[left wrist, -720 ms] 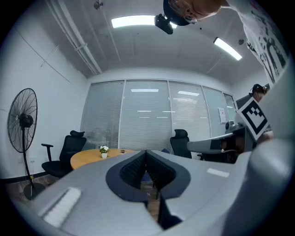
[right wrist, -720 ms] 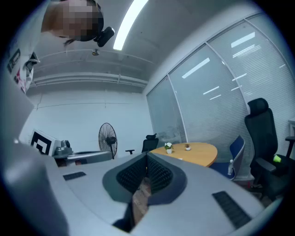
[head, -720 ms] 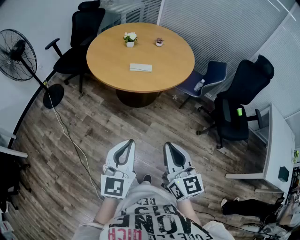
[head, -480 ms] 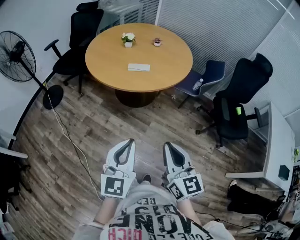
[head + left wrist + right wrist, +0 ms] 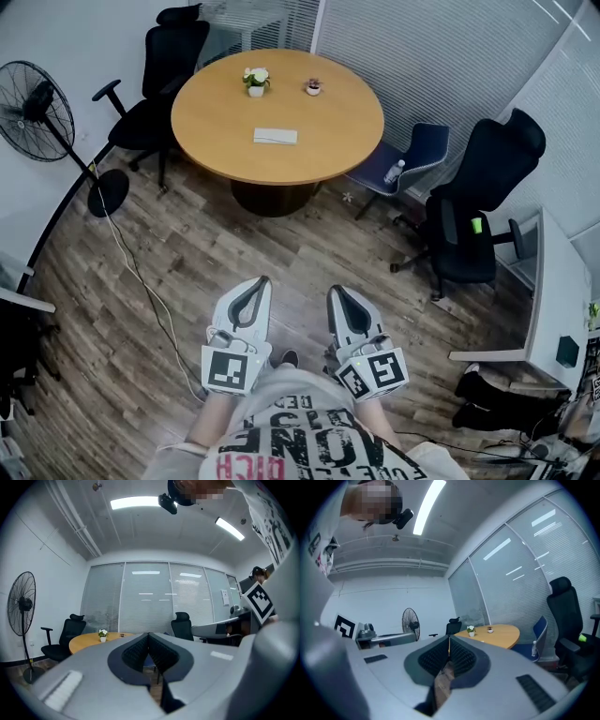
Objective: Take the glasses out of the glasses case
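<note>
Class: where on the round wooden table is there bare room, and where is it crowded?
Bare: left and right sides of the round wooden table, flanking the flat white case. Crowded: far edge, with the white flower pot and small potted plant.

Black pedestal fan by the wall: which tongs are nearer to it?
Left. The left tongs hang below-right of the black pedestal fan; the right tongs lie farther right.

2 grippers [image 5: 260,281] [image 5: 334,290] | 1 round table [image 5: 211,131] | 1 glasses case [image 5: 275,136] | 2 lil potted plants [image 5: 256,81] [image 5: 313,87] | 3 office chairs [image 5: 155,103] [image 5: 417,145] [image 5: 478,211] | 1 floor fan [image 5: 36,111] | 1 bottle [image 5: 396,171]
</note>
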The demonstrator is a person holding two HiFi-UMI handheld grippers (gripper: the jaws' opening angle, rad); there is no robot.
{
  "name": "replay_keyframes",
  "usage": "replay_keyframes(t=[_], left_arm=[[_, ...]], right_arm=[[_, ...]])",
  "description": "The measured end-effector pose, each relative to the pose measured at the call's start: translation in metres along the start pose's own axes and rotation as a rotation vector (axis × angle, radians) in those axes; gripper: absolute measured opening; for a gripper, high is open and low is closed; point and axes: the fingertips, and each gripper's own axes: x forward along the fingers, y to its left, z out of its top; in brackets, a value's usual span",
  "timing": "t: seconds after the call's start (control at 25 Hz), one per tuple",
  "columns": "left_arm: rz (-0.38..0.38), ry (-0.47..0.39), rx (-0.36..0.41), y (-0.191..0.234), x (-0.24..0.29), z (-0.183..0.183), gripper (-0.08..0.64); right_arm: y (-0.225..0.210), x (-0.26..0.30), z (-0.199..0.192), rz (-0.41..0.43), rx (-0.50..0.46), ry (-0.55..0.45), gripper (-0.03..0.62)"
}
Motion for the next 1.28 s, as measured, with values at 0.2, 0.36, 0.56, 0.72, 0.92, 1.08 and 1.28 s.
replay_keyframes(t=[0.2, 0.36, 0.56, 0.72, 0.92, 1.08, 1.28], left_arm=[[0.013, 0.001, -0.010, -0.014, 0.001, -0.007, 0.011], [0.026, -0.009, -0.004, -0.017, 0.003, -0.014, 0.012], [0.034, -0.011, -0.005, -0.003, 0.018, -0.014, 0.012], [0.040, -0.020, -0.027, 0.027, 0.041, -0.012, 0.012], [0.018, -0.043, 0.002, 0.073, 0.085, 0.001, 0.012], [-0.012, -0.044, 0.007, 0.106, 0.114, 0.010, 0.011], [-0.037, -0.032, 0.012, 0.145, 0.136, 0.007, 0.012]], right_arm=[[-0.015, -0.014, 0.003, 0.027, 0.029, -0.032, 0.015], [-0.022, -0.018, 0.003, 0.042, 0.041, -0.049, 0.015], [-0.023, -0.001, -0.002, 0.072, 0.022, -0.028, 0.015], [-0.026, 0.033, -0.004, 0.079, 0.010, -0.006, 0.015], [-0.036, 0.095, 0.009, 0.072, 0.006, -0.004, 0.015], [-0.035, 0.144, 0.018, 0.061, -0.022, -0.006, 0.015], [-0.032, 0.187, 0.020, 0.041, -0.012, -0.023, 0.015]])
